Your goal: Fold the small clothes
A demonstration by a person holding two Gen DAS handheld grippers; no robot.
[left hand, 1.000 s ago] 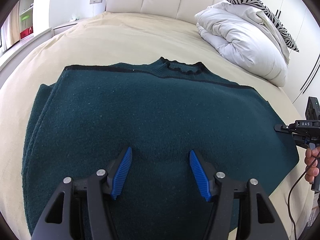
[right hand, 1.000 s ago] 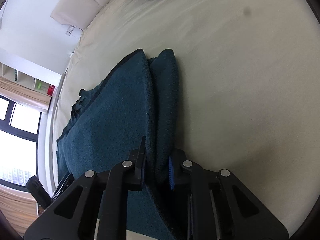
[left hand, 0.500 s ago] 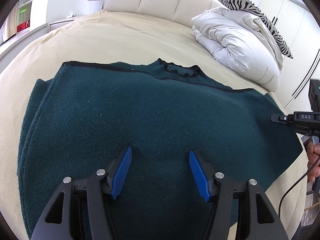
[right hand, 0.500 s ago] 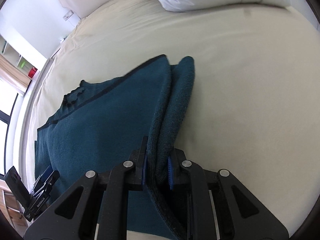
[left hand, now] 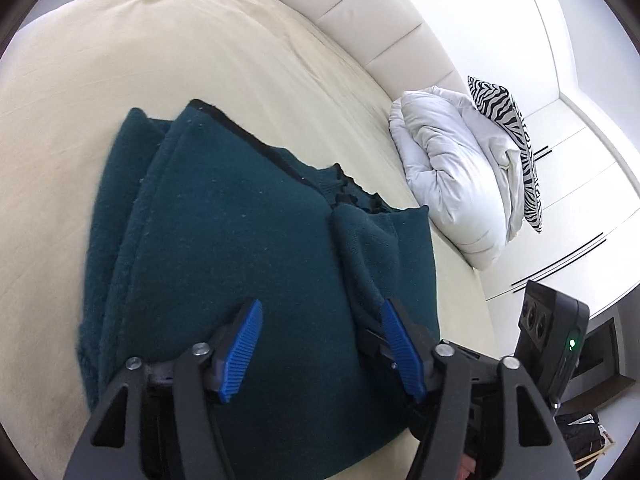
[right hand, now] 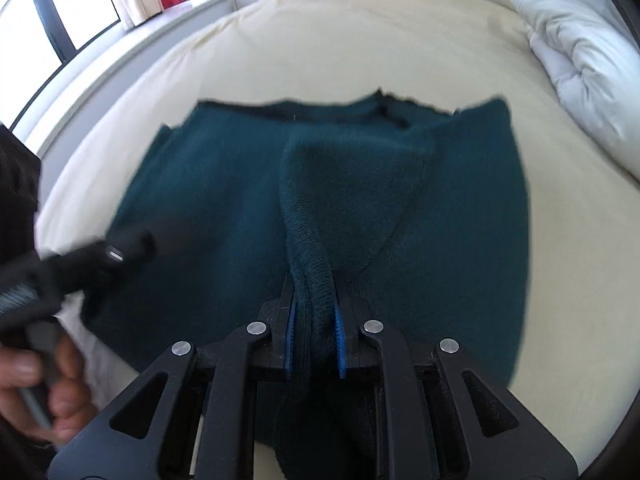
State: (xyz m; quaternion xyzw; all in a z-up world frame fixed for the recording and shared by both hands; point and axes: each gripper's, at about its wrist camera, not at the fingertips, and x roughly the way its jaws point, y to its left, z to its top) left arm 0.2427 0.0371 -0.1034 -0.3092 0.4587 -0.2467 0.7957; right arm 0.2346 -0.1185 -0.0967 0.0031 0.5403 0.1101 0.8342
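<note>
I see a cream bed with a padded headboard, a white duvet with a zebra pillow and windows. The teal sweater lies on the bed's near part, its right side folded over; bare sheet surrounds it. My left gripper hangs wide open above it, holding nothing. My right gripper is clamped on a bunched fold.

Carried across by the right gripper — the right side of the teal sweater, folded over the middle. Swung rightward, the left gripper — now above the sweater's folded edge, jaws apart.
</note>
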